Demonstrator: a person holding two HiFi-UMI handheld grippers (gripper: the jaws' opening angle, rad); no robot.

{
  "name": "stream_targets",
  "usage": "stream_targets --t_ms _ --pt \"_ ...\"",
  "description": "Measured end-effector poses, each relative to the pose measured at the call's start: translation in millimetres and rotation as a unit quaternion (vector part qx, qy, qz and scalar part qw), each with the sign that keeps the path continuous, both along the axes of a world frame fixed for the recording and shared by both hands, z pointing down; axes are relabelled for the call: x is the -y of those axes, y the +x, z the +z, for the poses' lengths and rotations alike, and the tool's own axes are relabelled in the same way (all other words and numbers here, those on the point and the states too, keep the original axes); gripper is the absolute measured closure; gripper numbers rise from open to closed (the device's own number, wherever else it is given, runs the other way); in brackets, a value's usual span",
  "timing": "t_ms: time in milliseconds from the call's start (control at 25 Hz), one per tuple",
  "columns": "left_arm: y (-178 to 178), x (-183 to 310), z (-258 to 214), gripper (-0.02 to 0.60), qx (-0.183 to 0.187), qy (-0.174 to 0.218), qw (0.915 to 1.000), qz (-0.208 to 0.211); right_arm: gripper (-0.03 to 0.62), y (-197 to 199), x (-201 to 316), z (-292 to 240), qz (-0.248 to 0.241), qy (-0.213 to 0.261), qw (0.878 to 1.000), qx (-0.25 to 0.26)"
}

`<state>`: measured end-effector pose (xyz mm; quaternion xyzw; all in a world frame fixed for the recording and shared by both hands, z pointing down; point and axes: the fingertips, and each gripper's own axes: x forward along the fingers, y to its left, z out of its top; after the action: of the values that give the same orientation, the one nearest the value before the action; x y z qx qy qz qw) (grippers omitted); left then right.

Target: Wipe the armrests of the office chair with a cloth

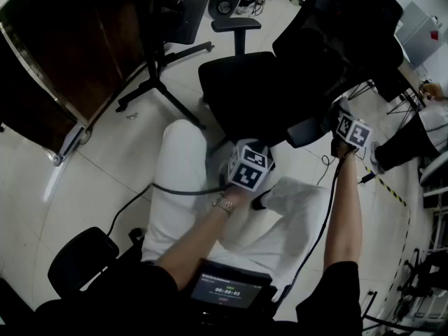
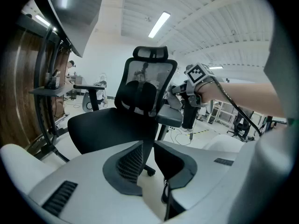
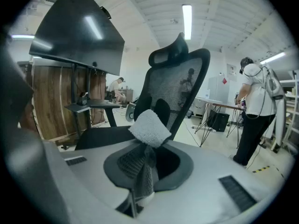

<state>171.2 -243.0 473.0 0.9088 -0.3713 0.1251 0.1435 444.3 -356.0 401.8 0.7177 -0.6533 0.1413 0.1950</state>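
The black office chair (image 1: 245,89) stands in front of me, its near armrest (image 1: 308,130) turned toward my grippers and its far armrest (image 1: 236,24) beyond the seat. My right gripper (image 3: 148,157) is shut on a grey-white cloth (image 3: 149,127) whose fluffy end sticks up past the jaws. In the left gripper view the right gripper (image 2: 189,101) hangs just beyond the near armrest (image 2: 169,118); contact cannot be told. My left gripper (image 2: 148,164) sits low before the seat, jaws drawn to a narrow slit with nothing between them.
A dark wooden desk panel (image 1: 63,54) on a black frame stands at the left, with a monitor (image 3: 77,31) above it. My white-trousered legs (image 1: 182,180) and a cable lie below. A person (image 3: 254,106) stands by a table at the right.
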Motion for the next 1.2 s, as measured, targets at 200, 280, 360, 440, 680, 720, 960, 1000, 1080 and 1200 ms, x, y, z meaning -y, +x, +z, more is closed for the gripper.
stream_targets --t_ms 200,280,360,440,680,720,960,1000,1080,1200 --pt "2.9 -1.8 -1.5 0.508 -0.001 0.001 1.0 0.008 0.556 10.8 15.6 33.9 -0.006 -0.054 0.998 -0.032" --pt "2.9 -1.8 -0.8 0.508 0.0 0.001 1.0 0.008 0.555 2.6 15.9 49.7 -0.017 -0.072 0.997 -0.026" --pt "3.1 -1.4 -0.4 0.508 0.0 -0.001 1.0 0.007 0.555 -6.6 14.0 59.5 -0.025 -0.078 0.996 -0.029" --pt "3.3 -0.7 0.2 0.508 -0.001 -0.004 1.0 0.006 0.554 -15.6 11.0 62.8 -0.032 -0.079 0.995 -0.051" --pt "6.0 -5.4 5.1 0.508 -0.006 -0.02 0.9997 0.008 0.554 -76.5 -12.4 65.2 -0.117 -0.079 0.985 -0.096" --pt "6.4 -5.8 5.3 0.508 -0.006 -0.02 0.9997 0.008 0.554 -90.4 -18.8 64.1 -0.136 -0.076 0.983 -0.101" --pt "4.7 -4.7 3.2 0.508 -0.01 -0.021 0.9997 0.007 0.554 -188.5 -72.9 60.2 -0.267 -0.065 0.955 -0.11" --pt "4.5 -4.6 2.8 0.508 -0.01 -0.021 0.9997 0.007 0.554 -203.5 -83.2 60.7 -0.291 -0.066 0.948 -0.109" --pt "4.4 -5.2 2.3 0.509 -0.011 -0.02 0.9997 0.008 0.554 -228.4 -101.8 60.1 -0.338 -0.069 0.932 -0.108" --pt "4.0 -5.8 1.8 0.508 -0.011 -0.02 0.9997 0.008 0.554 -237.5 -108.8 41.9 -0.368 -0.044 0.922 -0.113"
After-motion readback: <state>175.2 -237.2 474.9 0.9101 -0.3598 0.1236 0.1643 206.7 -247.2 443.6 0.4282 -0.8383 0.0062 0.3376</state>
